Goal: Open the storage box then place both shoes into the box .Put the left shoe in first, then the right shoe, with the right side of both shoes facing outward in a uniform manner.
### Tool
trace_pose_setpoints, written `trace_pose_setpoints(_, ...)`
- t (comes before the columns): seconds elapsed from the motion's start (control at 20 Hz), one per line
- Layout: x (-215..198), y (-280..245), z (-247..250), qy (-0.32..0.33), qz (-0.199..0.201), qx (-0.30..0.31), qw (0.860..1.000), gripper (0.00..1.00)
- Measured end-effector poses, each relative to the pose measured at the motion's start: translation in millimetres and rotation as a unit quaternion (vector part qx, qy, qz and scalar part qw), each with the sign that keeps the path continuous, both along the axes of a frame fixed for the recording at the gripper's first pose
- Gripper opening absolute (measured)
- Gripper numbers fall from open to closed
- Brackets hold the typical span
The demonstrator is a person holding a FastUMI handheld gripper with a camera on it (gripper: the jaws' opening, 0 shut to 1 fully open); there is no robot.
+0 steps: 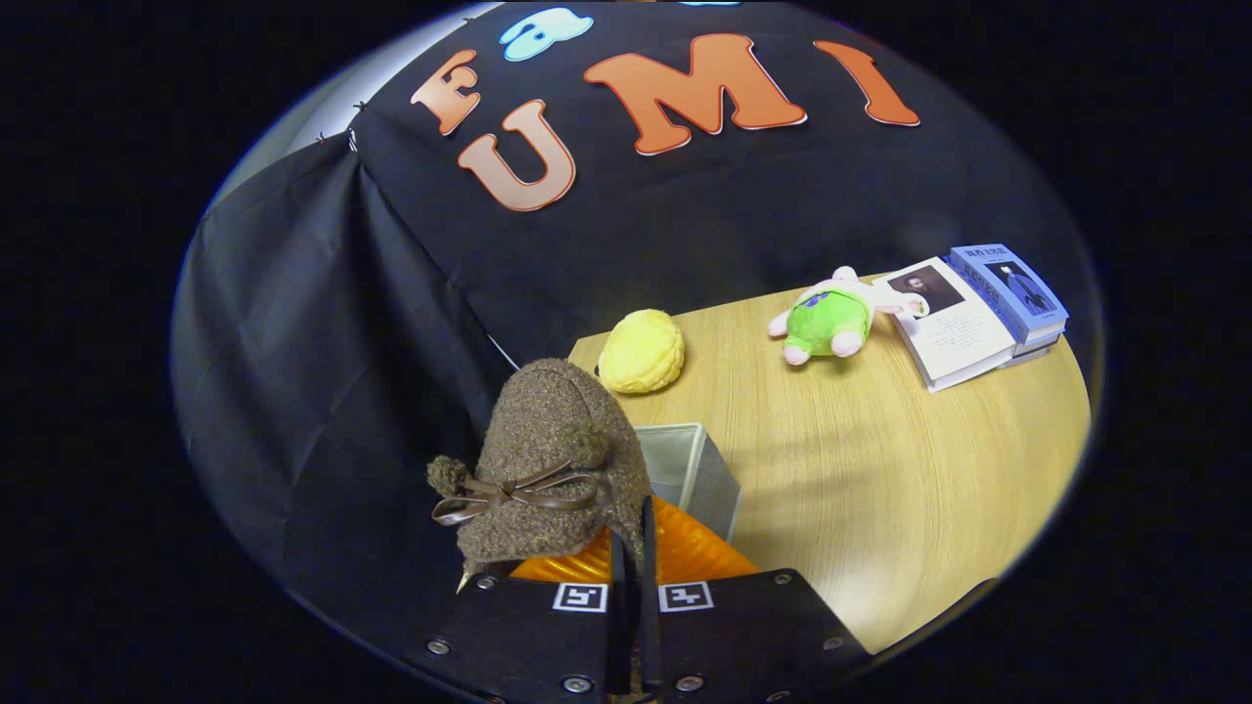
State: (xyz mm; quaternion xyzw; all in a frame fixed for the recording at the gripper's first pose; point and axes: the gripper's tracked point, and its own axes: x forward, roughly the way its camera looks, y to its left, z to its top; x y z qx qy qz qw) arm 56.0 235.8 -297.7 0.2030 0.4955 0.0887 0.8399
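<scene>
A fuzzy brown shoe (pixel 548 460) with a leather bow and pompoms hangs lower center, clamped between the gripper (pixel 633 548) fingers. Behind it sits the grey storage box (pixel 696 471) on the wooden table (pixel 880 489).

Shoe (pixel 558 460): brown, nubby fleece texture, with two matching pom-poms and a darker brown glossy bow. Shoe sole: orange, ribbed. Storage box (pixel 690 474): grey walls, paler grey inside. Counter (pixel 880 469): light wood grain, yellowish tan. Round cushion-like object (pixel 641 350): pale yellow, with a criss-cross quilted pattern. Plush toy (pixel 831 318): pink body, bright green garment. Books (pixel 978 313): one white cover with a dark photograph, one blue cover. Booth wall (pixel 342 323): black cloth.
</scene>
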Motion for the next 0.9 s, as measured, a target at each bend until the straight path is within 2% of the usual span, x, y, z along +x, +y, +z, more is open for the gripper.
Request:
trace_pose_setpoints(0.3,-1,43,-42,0.045,-0.007,0.008,0.999,0.05)
trace_pose_setpoints(0.55,-6,37,-72,0.061,-0.009,-0.038,0.997,0.05)
trace_pose_setpoints(0.65,-12,42,-80,0.077,-0.022,-0.015,0.997,0.06)
trace_pose_setpoints(0.75,-13,47,-79,0.083,-0.024,-0.003,0.996,0.14)
trace_pose_setpoints(0.8,-13,49,-76,0.076,-0.021,-0.005,0.997,0.26)
trace_pose_setpoints(0.85,-15,50,-73,0.078,-0.016,-0.004,0.997,0.31)
trace_pose_setpoints(0.9,-15,53,-70,0.073,-0.020,0.005,0.997,0.41)
